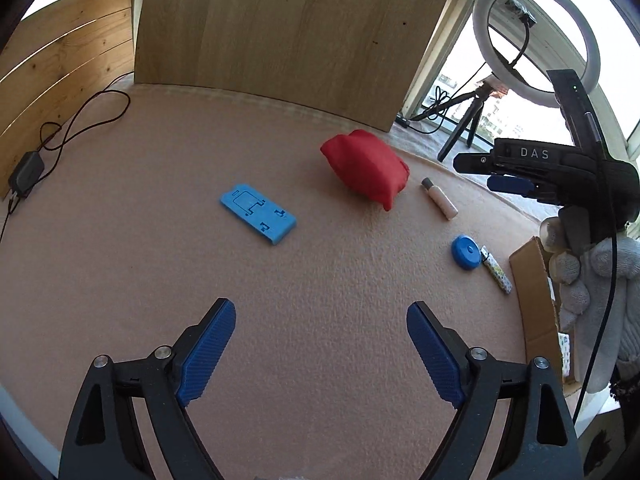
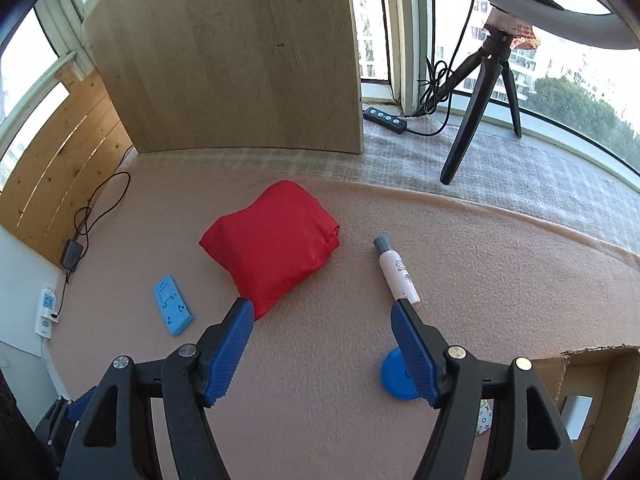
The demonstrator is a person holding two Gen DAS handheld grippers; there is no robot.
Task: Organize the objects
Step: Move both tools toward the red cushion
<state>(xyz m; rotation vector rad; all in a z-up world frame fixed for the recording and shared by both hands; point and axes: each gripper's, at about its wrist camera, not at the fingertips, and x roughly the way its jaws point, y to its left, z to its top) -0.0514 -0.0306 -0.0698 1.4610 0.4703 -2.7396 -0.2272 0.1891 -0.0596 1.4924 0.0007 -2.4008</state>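
While both hand-held grippers, left [image 1: 320, 344] and right [image 2: 322, 344], gape empty, little seems sorted: pouch [image 2: 272, 240], bottle [image 2: 396, 270], disc [image 1: 466, 252] and stand [image 1: 258, 218] lie loose on the worktop [image 1: 120, 260] beside the box [image 2: 600, 376].

Black triangulated frames on both grippers, with cut-out windows and silver round-headed screws at the pivots. Ribbed blue pads lining the inner faces of the fingers [image 1: 208, 354] of the left gripper [image 1: 321, 354] and the right gripper [image 2: 322, 350]. White letters "DAS" on the right gripper's black body. White knitted glove [image 1: 600, 280], black cable trailing across it.
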